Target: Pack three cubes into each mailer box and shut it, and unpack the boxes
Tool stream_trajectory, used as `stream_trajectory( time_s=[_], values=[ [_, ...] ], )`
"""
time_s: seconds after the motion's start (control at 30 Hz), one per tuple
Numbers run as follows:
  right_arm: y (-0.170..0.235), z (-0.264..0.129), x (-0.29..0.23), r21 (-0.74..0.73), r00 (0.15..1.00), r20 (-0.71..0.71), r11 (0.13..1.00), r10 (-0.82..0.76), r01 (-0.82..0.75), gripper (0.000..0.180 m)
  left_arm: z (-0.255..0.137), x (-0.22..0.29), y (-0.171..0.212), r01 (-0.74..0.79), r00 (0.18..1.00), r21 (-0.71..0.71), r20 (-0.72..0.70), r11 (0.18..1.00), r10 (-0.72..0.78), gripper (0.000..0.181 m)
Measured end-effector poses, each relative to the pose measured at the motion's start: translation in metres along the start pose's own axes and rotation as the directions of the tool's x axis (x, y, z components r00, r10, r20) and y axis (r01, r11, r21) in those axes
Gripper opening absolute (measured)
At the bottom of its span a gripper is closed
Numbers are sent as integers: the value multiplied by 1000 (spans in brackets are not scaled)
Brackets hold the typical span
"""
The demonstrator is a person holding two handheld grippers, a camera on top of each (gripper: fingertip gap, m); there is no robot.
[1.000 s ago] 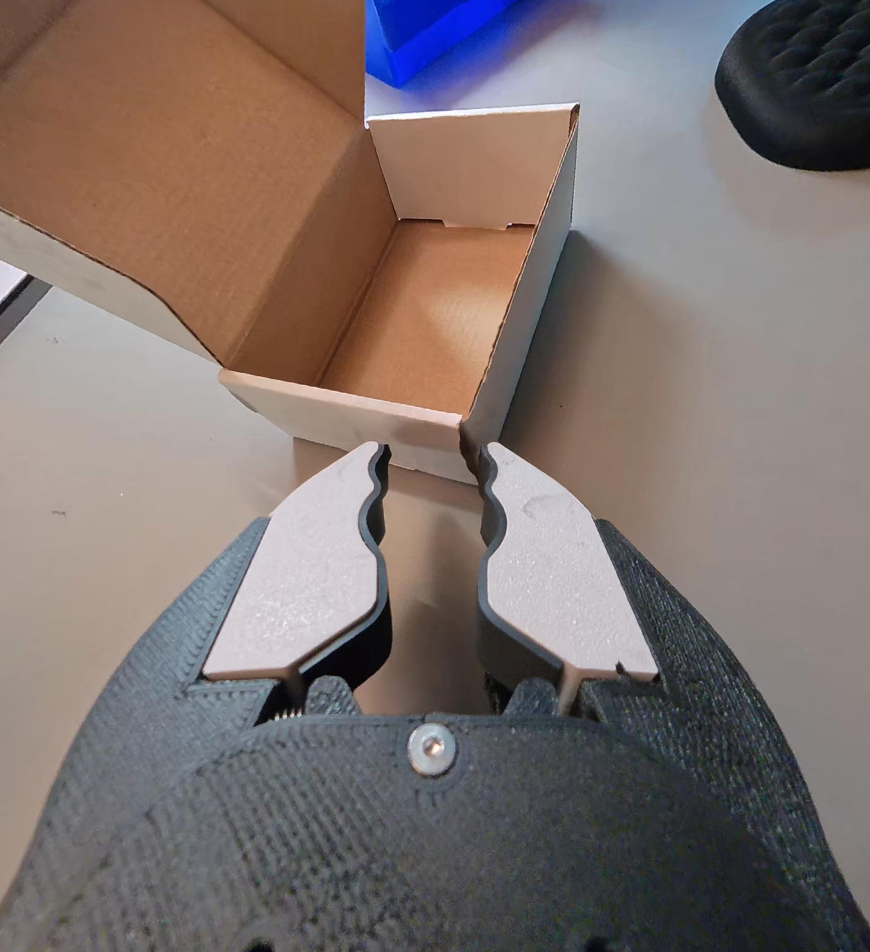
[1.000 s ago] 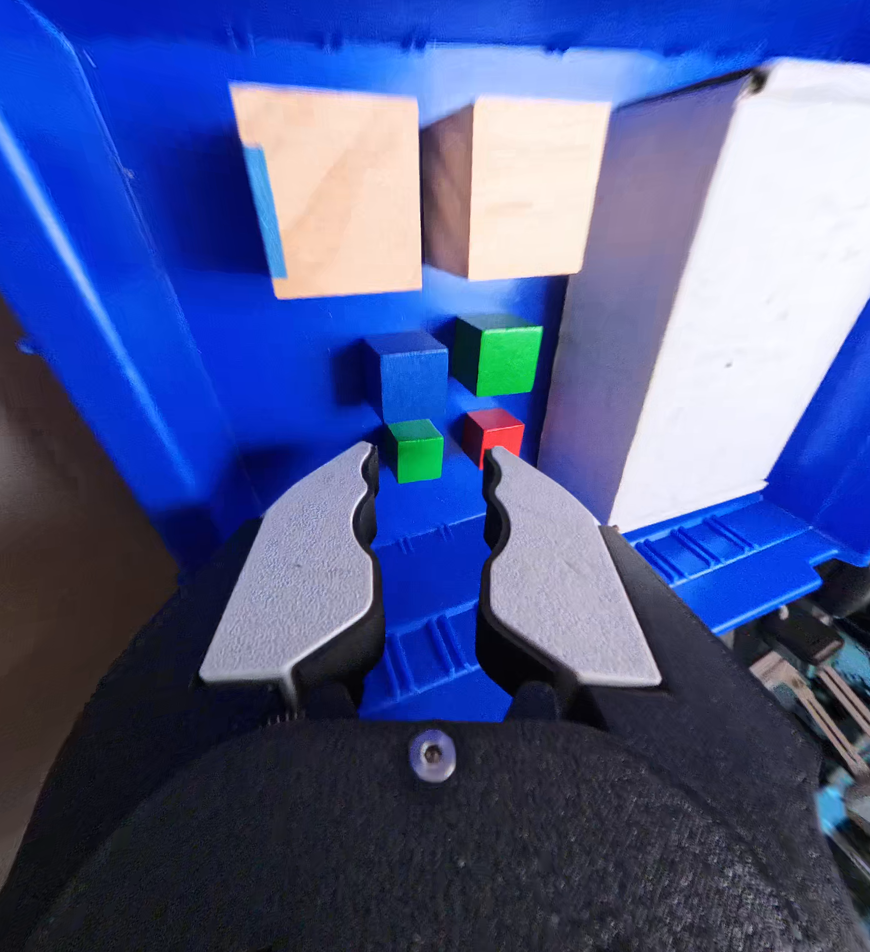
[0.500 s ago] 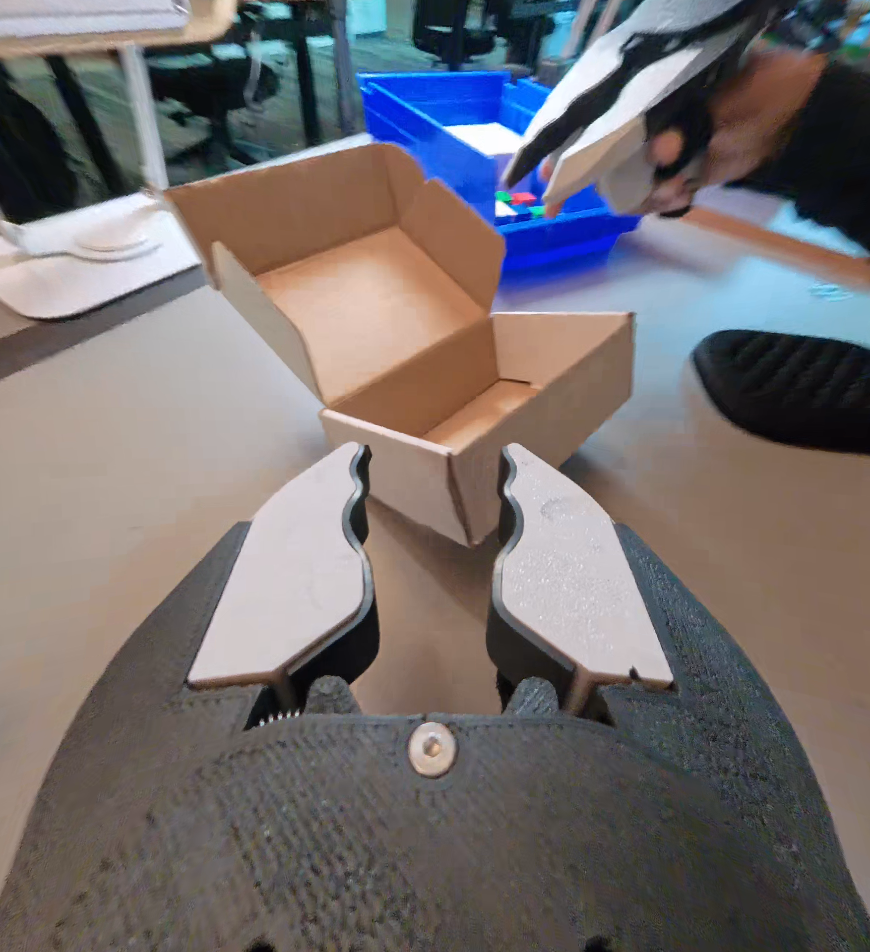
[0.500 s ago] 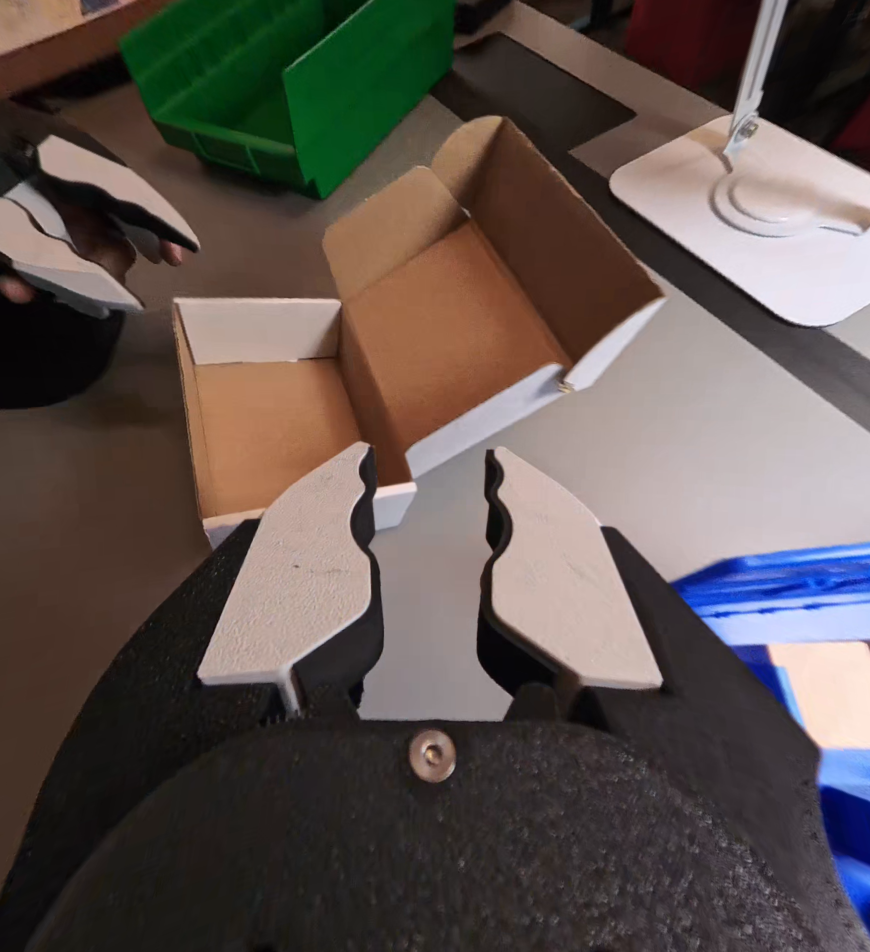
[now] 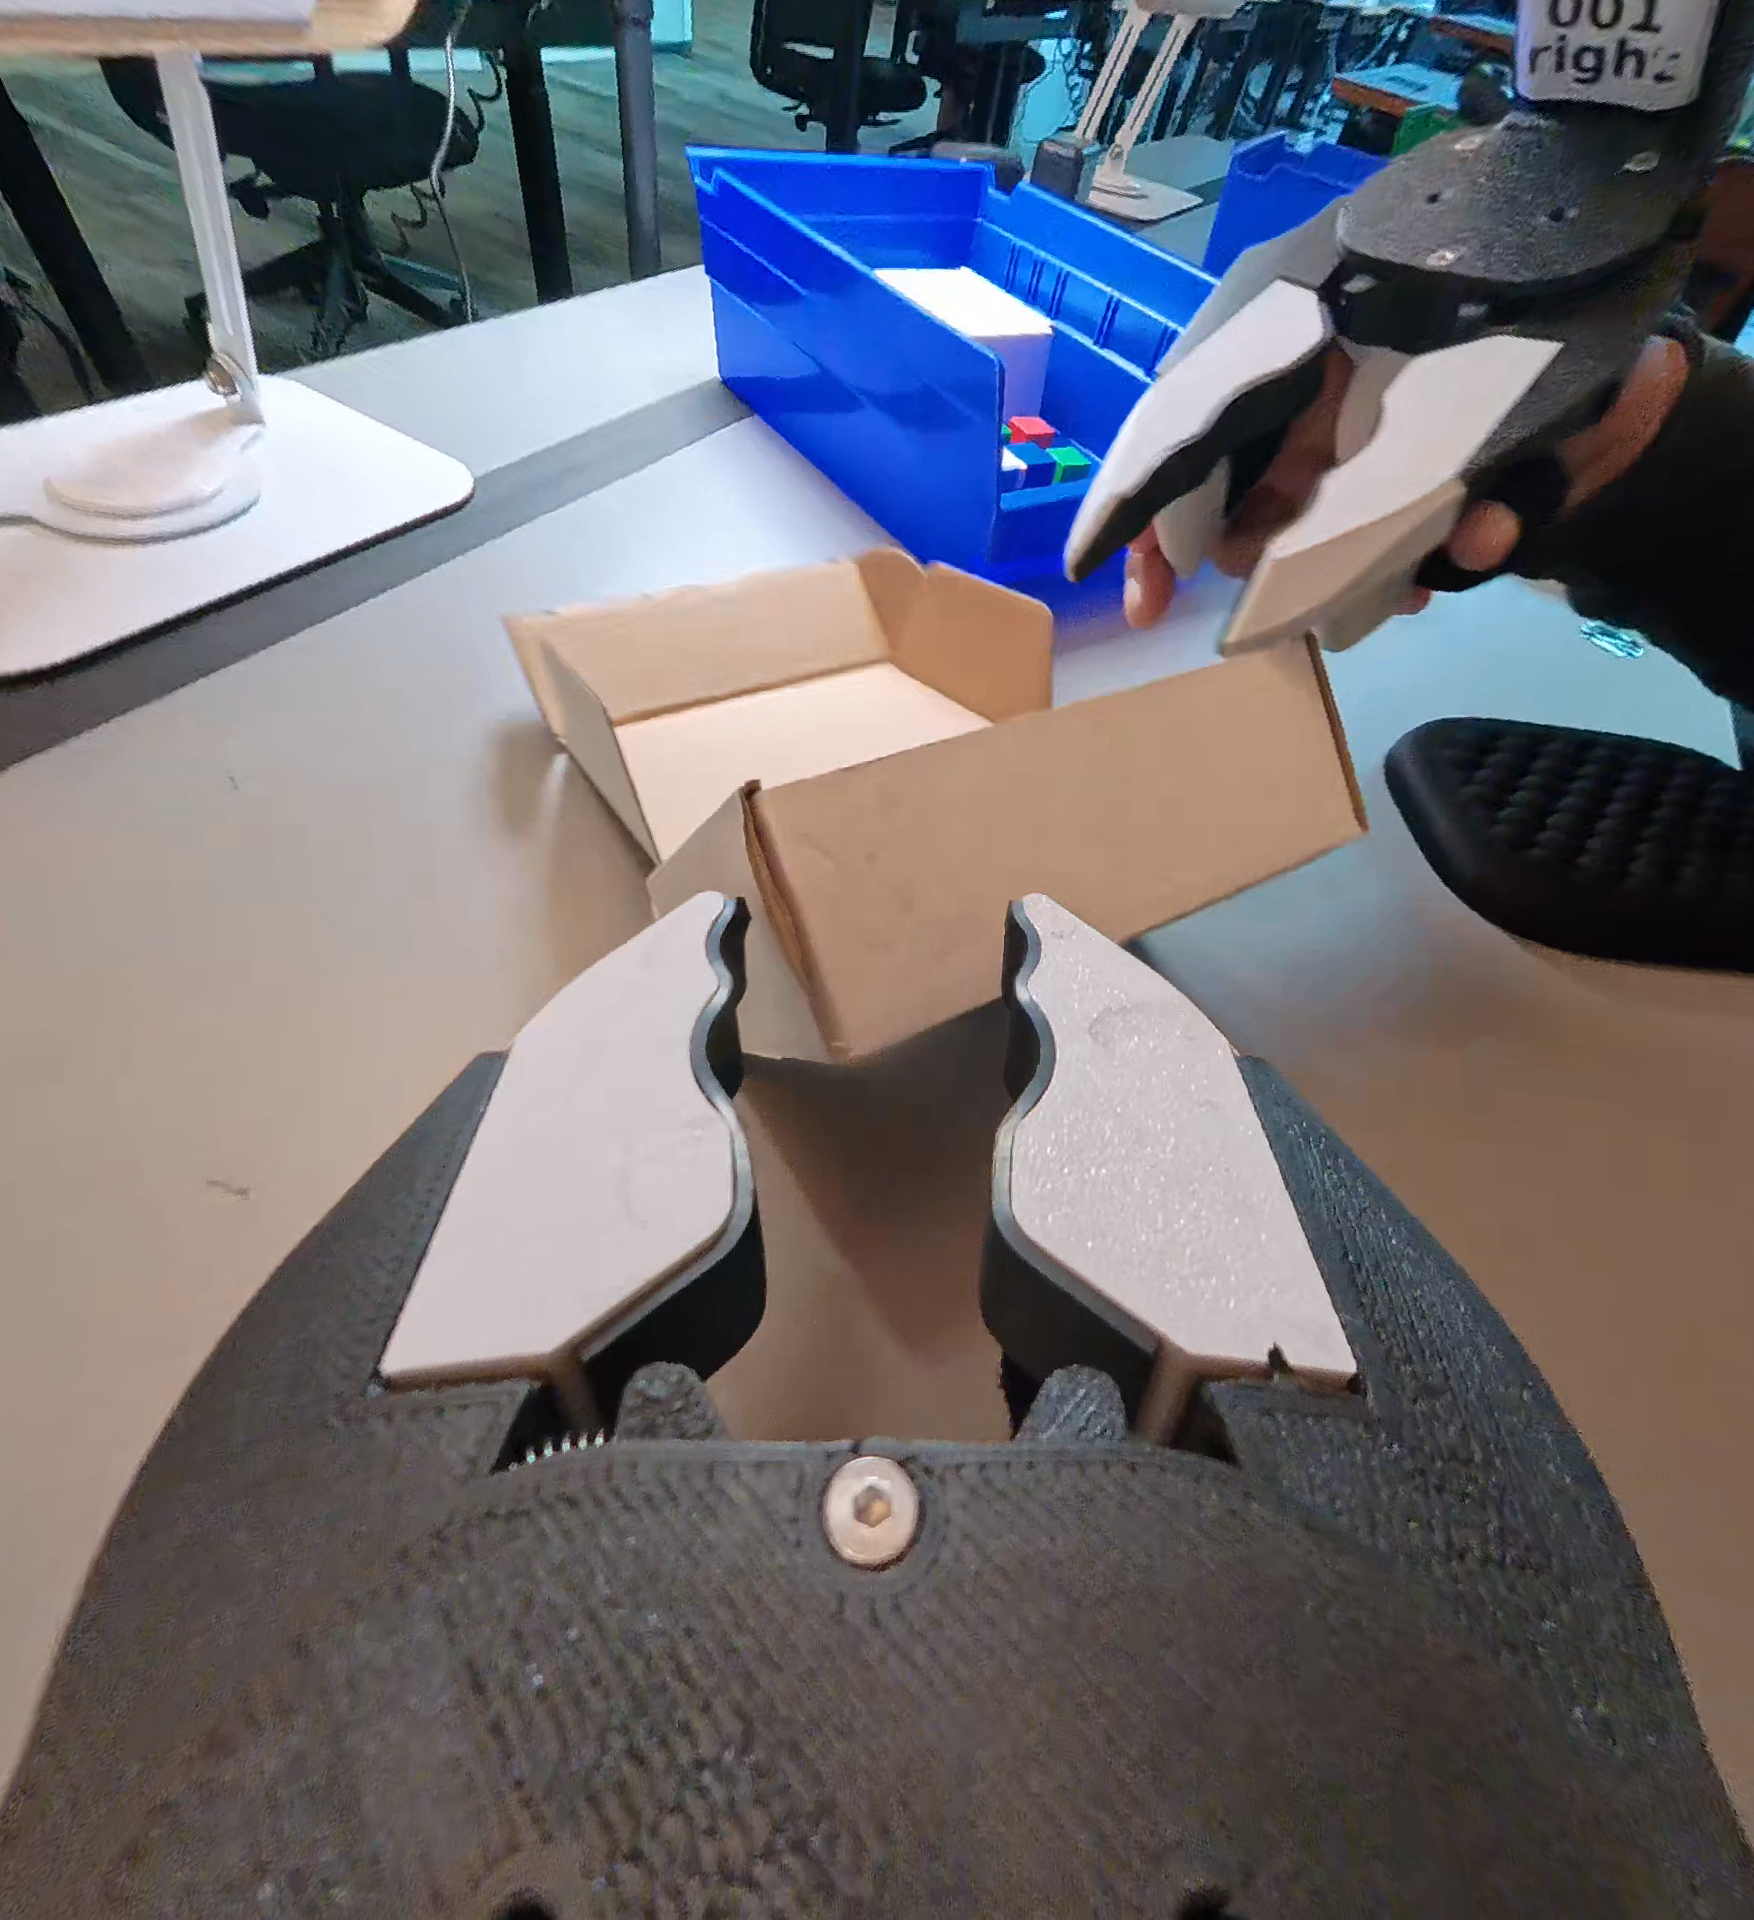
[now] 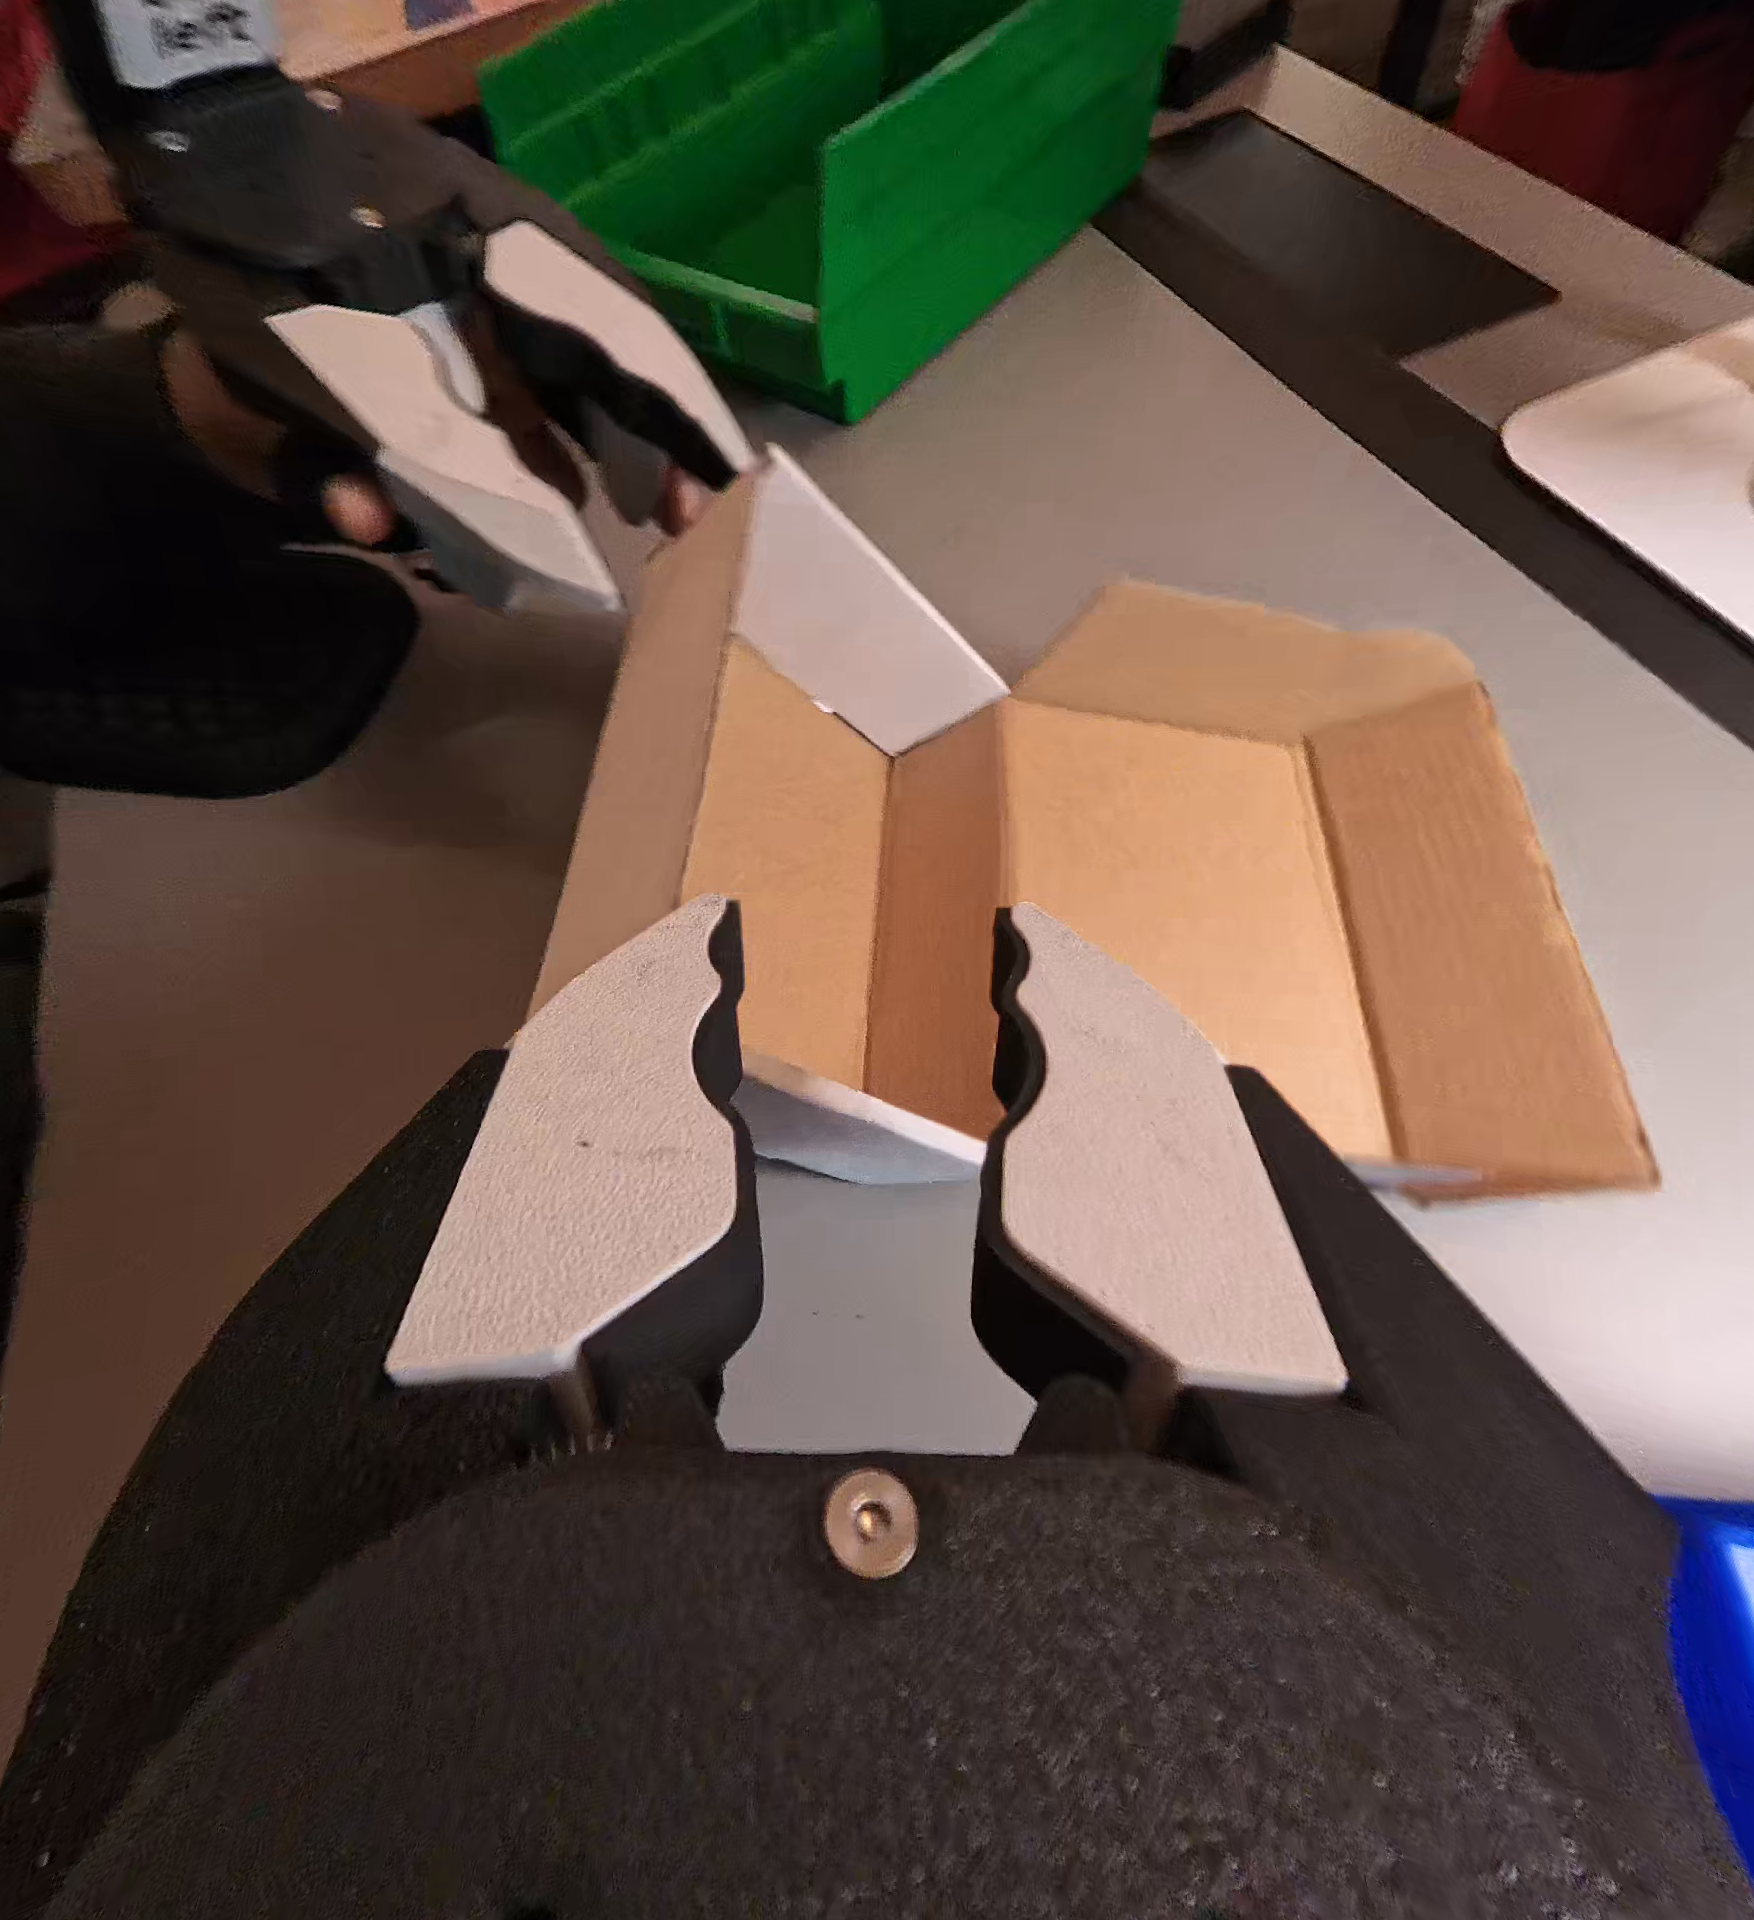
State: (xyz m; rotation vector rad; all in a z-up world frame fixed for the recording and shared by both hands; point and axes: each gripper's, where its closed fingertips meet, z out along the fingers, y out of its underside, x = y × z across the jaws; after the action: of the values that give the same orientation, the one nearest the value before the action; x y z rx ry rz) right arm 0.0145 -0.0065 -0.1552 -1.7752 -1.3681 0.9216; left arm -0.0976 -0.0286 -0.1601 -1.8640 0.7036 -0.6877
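Observation:
An open, empty cardboard mailer box [image 5: 1049, 831] sits on the grey table, its lid laid back flat [image 6: 1216, 831]. It looks tilted, with its right end raised. My left gripper [image 5: 873, 925] is open and empty, its fingers on either side of the box's near corner. My right gripper [image 6: 868, 925] is open and empty over the box's other end; it also shows in the left wrist view [image 5: 1159, 603], one finger at the wall's top corner. Small red [image 5: 1031, 428], blue [image 5: 1034, 457] and green cubes [image 5: 1065, 460] lie in a blue bin [image 5: 852, 343].
A closed white box [image 5: 966, 312] stands in the blue bin. A green bin [image 6: 831, 187] stands beyond the box in the right wrist view. A black padded rest [image 5: 1631, 831] lies at the right. A white lamp base [image 5: 125, 520] sits at the back left. Both grippers' tips are roughly 35 cm from the white lamp base [image 5: 125, 520].
My right gripper left the blue bin's cubes and came to the box, empty. The left gripper drew back and lower. The box lid dropped flat and the box tilted.

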Motion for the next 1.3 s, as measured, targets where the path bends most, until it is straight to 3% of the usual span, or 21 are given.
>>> stream_trajectory(
  time_s=[0.2, 0.3, 0.37, 0.43, 0.57, 0.63, 0.83, 0.93, 1.0, 1.1, 1.23, 1.3],
  values=[
    [3, 1, -53, -40, 987, 135, 994, -92, 98, 45, -3, 1, -2, -79, 997, -37, -29, 996, 78, 47],
    [18, 15, -65, -116, 983, 97, 979, -158, 169, 29, -5, 2, 0, -132, 991, -47, -11, 990, 131, 46],
    [23, 19, -73, -131, 952, 74, 943, -298, 305, 26, -9, 4, 0, -143, 990, -41, -11, 989, 142, 46],
    [38, 23, -75, -200, 853, 52, 832, -519, 518, 26, -15, 8, 3, -132, 991, -41, -30, 990, 131, 46],
    [80, 30, -57, -409, 522, 58, 457, -851, 790, 21, -21, 6, 20, -109, 994, -63, -15, 992, 108, 48],
    [82, 32, -60, -368, 459, 36, 415, -888, 832, 20, -20, 1, 29, -85, 996, -73, 2, 994, 85, 49],
    [79, 17, -56, -331, 507, -33, 488, -862, 808, 23, -14, 3, 26, -48, 999, -47, -15, 998, 47, 49],
    [79, 8, -59, -289, 615, -37, 598, -787, 748, 39, -7, 6, 25, -64, 998, -57, -13, 996, 63, 49],
    [74, -2, -67, -213, 756, -13, 741, -654, 637, 49, -6, 6, 24, -101, 995, -59, 1, 993, 101, 48],
    [44, -25, -59, -27, 908, -50, 909, -416, 415, 41, -8, 2, 17, -134, 991, -47, 24, 990, 135, 46],
    [22, -39, 4, 43, 965, -206, 983, -164, 176, 40, -5, -4, 3, -79, 997, -17, 4, 997, 79, 45],
    [13, -32, 11, 94, 986, -156, 993, -52, 67, 40, -1, -2, -4, -52, 998, 1, -20, 999, 52, 43]
  ],
)
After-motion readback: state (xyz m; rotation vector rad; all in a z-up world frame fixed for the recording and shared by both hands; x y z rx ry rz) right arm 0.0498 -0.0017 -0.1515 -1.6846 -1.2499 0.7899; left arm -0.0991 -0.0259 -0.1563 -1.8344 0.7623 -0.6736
